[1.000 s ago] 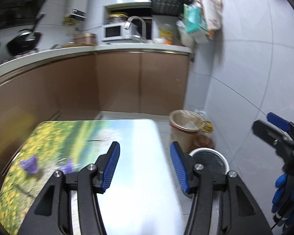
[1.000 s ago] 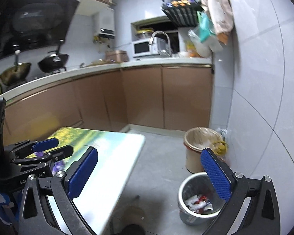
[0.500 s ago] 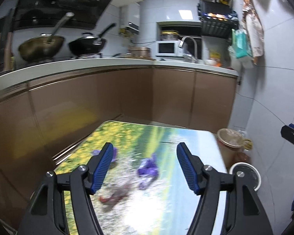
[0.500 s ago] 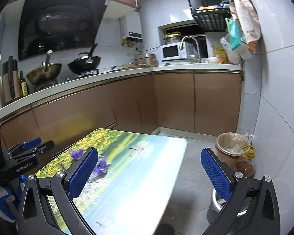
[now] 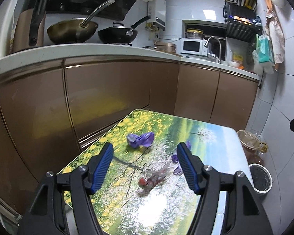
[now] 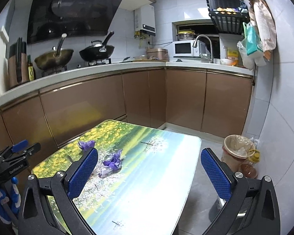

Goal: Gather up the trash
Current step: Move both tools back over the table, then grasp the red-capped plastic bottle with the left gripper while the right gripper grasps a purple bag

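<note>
Both tongs swung from the grey bin [image 5: 260, 178] to the table [image 6: 166, 168]; jaws wide, empty.

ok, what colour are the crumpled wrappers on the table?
Purple wrappers, clearest in the right wrist view.

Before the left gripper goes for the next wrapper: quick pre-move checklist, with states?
1. Left gripper open, nothing between the pads: ok. Its jaws have just been opening.
2. Right gripper open and empty: ok.
3. Trash left on the table: ok. A purple wrapper at the far side, a second purple wrapper beside the left gripper's right finger, and a reddish clear wrapper.
4. Target lined up between the left jaws: ok for the reddish clear wrapper, though it is blurred.
5. Grey bin open: ok. It stands on the floor past the table's right edge.
6. Room in the grey bin: cannot tell.
</note>
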Tool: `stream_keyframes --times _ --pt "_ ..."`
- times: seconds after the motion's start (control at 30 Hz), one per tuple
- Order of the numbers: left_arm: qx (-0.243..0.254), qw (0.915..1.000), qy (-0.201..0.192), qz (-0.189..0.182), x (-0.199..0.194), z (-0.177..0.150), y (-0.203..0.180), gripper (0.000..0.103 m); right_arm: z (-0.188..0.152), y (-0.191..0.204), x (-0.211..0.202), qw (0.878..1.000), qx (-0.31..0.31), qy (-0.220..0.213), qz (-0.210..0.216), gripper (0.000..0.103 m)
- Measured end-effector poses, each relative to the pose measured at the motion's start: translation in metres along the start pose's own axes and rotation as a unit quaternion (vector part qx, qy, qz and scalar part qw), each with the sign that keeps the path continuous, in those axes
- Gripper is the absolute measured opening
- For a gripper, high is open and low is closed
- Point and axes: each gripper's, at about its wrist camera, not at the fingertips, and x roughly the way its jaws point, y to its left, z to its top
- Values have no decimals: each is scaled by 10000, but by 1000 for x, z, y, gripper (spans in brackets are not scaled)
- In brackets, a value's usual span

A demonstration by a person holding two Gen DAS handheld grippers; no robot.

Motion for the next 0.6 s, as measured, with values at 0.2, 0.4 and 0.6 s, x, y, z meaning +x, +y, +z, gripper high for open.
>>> stream_keyframes --times 0.2,0.4,0.6 --pt "-48 9998 181 58 13 -9 10 65 0 11 3 9993 -206 62 -293 103" --pt "-60 9995 292 45 25 -13 18 65 2 20 10 9988 -326 102 -352 103" --pt "-98 9994 307 -148 34 -13 26 65 4 22 20 9989 -324 150 -295 103"
